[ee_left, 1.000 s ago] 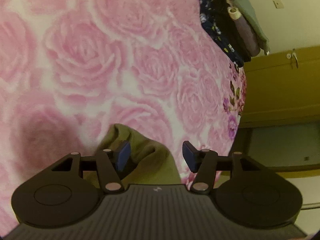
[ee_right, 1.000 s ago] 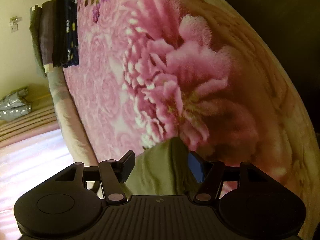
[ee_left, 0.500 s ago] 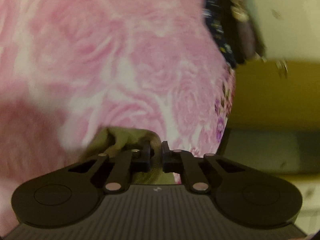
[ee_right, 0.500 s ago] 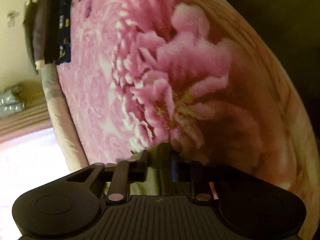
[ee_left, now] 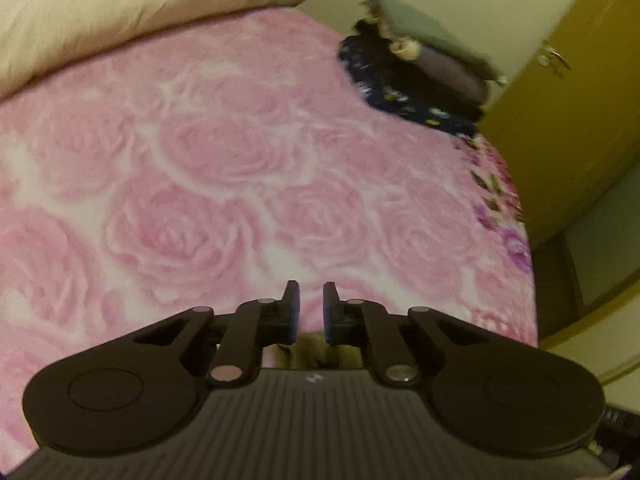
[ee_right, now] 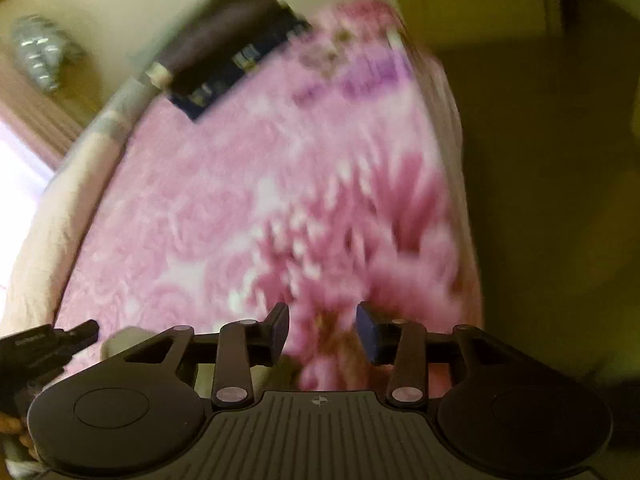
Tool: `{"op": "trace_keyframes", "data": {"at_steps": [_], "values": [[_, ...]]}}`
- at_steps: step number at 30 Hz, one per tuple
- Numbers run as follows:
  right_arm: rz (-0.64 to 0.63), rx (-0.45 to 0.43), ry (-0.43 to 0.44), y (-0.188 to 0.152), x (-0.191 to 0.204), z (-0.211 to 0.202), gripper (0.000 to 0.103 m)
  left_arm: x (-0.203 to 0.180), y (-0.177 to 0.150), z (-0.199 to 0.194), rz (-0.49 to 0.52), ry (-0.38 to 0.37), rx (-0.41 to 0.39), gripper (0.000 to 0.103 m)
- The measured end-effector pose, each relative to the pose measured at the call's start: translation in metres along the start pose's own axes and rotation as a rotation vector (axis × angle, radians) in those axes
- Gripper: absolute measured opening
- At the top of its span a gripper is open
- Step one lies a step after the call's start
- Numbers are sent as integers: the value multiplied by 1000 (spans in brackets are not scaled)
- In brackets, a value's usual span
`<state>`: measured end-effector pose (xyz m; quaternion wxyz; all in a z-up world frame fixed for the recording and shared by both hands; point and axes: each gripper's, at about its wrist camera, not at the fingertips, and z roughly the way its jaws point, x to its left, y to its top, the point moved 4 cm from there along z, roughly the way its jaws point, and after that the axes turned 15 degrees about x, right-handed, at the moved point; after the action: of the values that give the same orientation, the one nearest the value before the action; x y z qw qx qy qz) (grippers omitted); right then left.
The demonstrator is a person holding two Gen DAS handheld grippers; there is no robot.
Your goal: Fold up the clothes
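Left gripper (ee_left: 307,304): jaws pressed almost together, only a thin slit at the tips with pink showing through. A bit of the olive garment (ee_left: 310,346) sits low between the pads, at their base, and looks pinched there. The rest of it is hidden under the gripper body. Right gripper (ee_right: 322,328): jaws spread and opening, and nothing is between the pads, just blanket (ee_left: 224,184) seen through the gap. The right view is heavily motion-blurred. A smear of olive shows just below the left finger, so the garment seems to be under that gripper too, but I can't tell whether it touches. Both grippers point down over the near part of the pink rose blanket. The stack (ee_left: 404,80) of folded dark and grey clothes lies at the blanket's far corner, well apart from both grippers. A cream pillow (ee_left: 100,12) lies along the far edge, with a yellow wardrobe (ee_left: 560,120) beyond the bed.
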<state>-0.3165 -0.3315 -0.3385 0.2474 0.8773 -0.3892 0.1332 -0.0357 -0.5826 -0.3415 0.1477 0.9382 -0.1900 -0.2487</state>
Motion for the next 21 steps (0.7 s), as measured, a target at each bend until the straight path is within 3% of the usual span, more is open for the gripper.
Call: {"op": "trace_keyframes", "data": {"at_steps": [4, 6, 8, 12, 17, 21], "values": [[-257, 32, 27, -21, 46, -2, 39, -38, -21, 5, 248, -12, 76, 2], [-383, 37, 38, -38, 69, 3, 30, -45, -33, 20, 328, 19, 109, 2], [-484, 46, 41, -53, 85, 11, 28, -40, -44, 36, 340, 52, 126, 2], [-652, 78, -97, -75, 84, 48, 27, -21, -51, 48, 333, 95, 123, 3], [-592, 37, -152, -70, 73, 39, 27, -20, -63, 16, 326, 174, 97, 1], [-539, 22, -123, -68, 75, 14, 27, -20, -81, -23, 263, 145, 66, 1]]}}
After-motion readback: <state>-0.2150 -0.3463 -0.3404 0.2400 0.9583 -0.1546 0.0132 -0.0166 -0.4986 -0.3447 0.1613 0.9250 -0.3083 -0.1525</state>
